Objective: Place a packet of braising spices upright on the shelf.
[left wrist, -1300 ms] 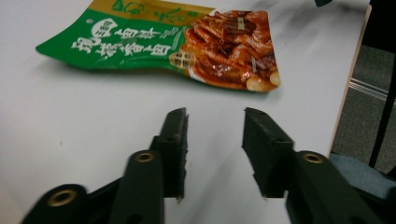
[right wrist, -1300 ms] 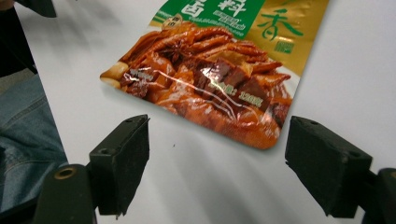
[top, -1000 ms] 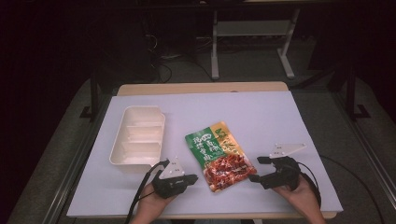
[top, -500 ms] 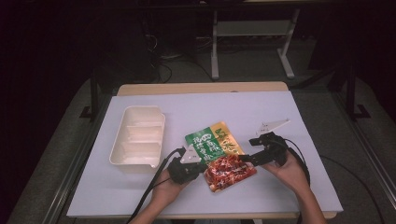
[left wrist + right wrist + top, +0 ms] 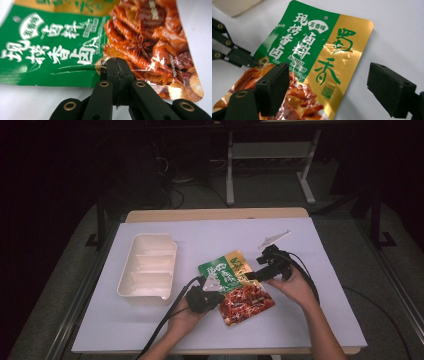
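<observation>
1. The left hand-held gripper [image 5: 117, 72] has its two black jaws pressed together, their tips at the long edge of the seasoning packet [image 5: 100, 42], at the seam between its green and red parts; whether they pinch the edge or merely rest on it I cannot tell.
2. The right hand-held gripper [image 5: 328, 87] stands wide apart, one jaw over the packet's picture end, the other over bare bench beside the gold edge; it grips nothing.
3. In the high view the left hand-held gripper [image 5: 220, 294] and right hand-held gripper [image 5: 250, 276] flank the seasoning packet [image 5: 236, 287] from opposite long edges.
4. The packet lies flat near the middle of the white bench [image 5: 310, 320], its long axis slanting, the green-and-gold end pointing away and to the left, the red end toward the person.
5. It is glossy: green panel with white characters, gold strip with green characters, a photo of reddish braised meat.
6. A cream compartment tray [image 5: 148, 268] sits well apart on the left.
</observation>
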Tool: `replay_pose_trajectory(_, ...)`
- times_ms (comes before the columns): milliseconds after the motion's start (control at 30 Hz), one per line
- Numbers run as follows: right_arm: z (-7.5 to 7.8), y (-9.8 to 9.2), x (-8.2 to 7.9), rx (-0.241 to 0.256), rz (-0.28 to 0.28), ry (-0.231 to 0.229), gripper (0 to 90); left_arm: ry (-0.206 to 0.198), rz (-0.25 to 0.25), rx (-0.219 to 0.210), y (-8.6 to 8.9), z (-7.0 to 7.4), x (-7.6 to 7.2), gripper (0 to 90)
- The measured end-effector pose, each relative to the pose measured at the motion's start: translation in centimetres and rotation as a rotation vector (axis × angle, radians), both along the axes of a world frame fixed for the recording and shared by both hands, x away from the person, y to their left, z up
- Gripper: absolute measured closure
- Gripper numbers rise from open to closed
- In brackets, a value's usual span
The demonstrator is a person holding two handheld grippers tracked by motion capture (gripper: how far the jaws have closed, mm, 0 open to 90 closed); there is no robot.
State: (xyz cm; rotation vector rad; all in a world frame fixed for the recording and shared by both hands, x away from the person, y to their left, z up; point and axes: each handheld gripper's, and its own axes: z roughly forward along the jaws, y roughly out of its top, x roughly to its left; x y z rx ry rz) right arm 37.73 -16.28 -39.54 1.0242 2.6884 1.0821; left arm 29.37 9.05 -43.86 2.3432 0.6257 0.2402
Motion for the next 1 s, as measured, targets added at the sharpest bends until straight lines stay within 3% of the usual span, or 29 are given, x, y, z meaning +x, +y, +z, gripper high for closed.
replay_pose_trajectory(33, 0.1, 0.3, 0.3, -0.010, -0.006, 0.011, 19.2, 0.004, 0.003, -0.002, 0.0, 0.0, 0.0, 90.0)
replay_pose_trajectory(100, 0.2, 0.4, 0.7, 0.018, -0.008, 0.021, 19.0, 0.009, 0.007, -0.004, 0.0, 0.0, 0.0, 90.0)
replay_pose_trajectory(200, 0.1, 0.7, 1.6, 0.007, -0.007, 0.039, 19.4, 0.004, 0.008, 0.015, -0.2, -0.2, -0.1, 90.0)
replay_pose_trajectory(300, -0.1, 1.2, 2.5, 0.016, -0.003, 0.049, 19.1, 0.026, 0.005, 0.024, -0.2, -0.2, 0.0, 90.0)
replay_pose_trajectory(467, -1.0, 2.3, 4.4, -0.031, -0.004, 0.090, 19.5, 0.037, 0.007, 0.018, -0.1, -0.2, 0.0, 90.0)
replay_pose_trajectory(533, -1.2, 2.4, 4.7, -0.029, -0.006, 0.083, 20.6, 0.040, -0.002, 0.029, 0.0, -0.2, 0.2, 90.0)
replay_pose_trajectory(667, -2.1, 3.0, 6.2, -0.054, -0.015, 0.126, 22.3, 0.051, 0.006, 0.011, 0.0, -0.2, 0.2, 90.0)
replay_pose_trajectory(1000, -3.4, 3.3, 7.2, -0.070, -0.007, 0.166, 33.0, 0.047, 0.006, 0.008, 0.0, -0.3, 0.2, 90.0)
